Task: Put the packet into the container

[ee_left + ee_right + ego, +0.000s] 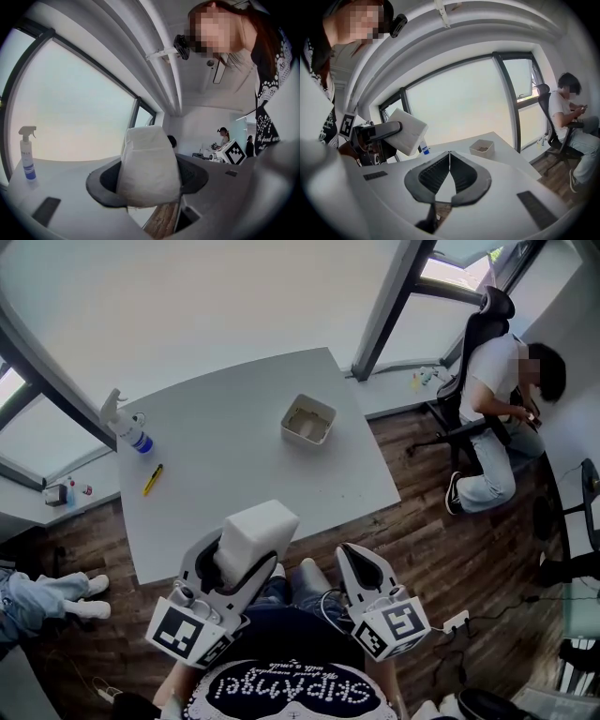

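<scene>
Left tongs [246, 557] are clenched on the white packet [255, 532], which stands upright between both jaws over the near edge of the worktop [234, 456]. Right tongs [364, 566], beside them, are closed tip to tip and empty. The container [308, 420] stands farther off on the worktop, well apart from the packet.

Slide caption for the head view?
Left gripper holds white packet near table edge; right gripper shut, empty; container farther across.
</scene>
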`<action>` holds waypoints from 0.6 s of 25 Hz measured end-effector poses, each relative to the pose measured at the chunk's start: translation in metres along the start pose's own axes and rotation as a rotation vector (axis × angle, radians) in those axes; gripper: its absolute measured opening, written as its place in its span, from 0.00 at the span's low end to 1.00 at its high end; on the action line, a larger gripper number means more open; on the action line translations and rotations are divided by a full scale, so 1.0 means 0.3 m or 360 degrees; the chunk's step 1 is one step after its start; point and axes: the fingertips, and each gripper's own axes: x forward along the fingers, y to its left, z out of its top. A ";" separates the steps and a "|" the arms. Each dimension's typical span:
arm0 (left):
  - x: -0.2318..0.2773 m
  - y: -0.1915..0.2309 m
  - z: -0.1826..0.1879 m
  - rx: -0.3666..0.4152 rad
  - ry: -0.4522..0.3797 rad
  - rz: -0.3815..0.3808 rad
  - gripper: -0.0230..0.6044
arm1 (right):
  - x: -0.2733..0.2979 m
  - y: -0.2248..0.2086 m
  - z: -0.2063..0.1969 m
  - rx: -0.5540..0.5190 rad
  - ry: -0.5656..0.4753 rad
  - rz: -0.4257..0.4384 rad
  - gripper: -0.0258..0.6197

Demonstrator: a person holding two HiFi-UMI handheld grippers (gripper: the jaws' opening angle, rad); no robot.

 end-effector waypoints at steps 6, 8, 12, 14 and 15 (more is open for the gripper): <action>0.052 0.021 -0.001 -0.0010 0.0024 0.0032 0.48 | 0.043 -0.040 0.018 -0.0008 0.0022 0.0031 0.06; 0.075 0.028 0.009 -0.0015 0.0022 0.0048 0.48 | 0.063 -0.053 0.033 -0.0049 0.0039 0.0048 0.06; 0.122 0.053 0.033 -0.0025 0.0011 0.0089 0.48 | 0.112 -0.080 0.068 -0.0096 0.0067 0.0089 0.06; 0.144 0.063 0.039 -0.0026 0.0006 0.0102 0.48 | 0.130 -0.092 0.084 -0.0102 0.0068 0.0104 0.06; 0.155 0.066 0.042 -0.0025 0.0003 0.0105 0.48 | 0.137 -0.099 0.091 -0.0102 0.0067 0.0108 0.06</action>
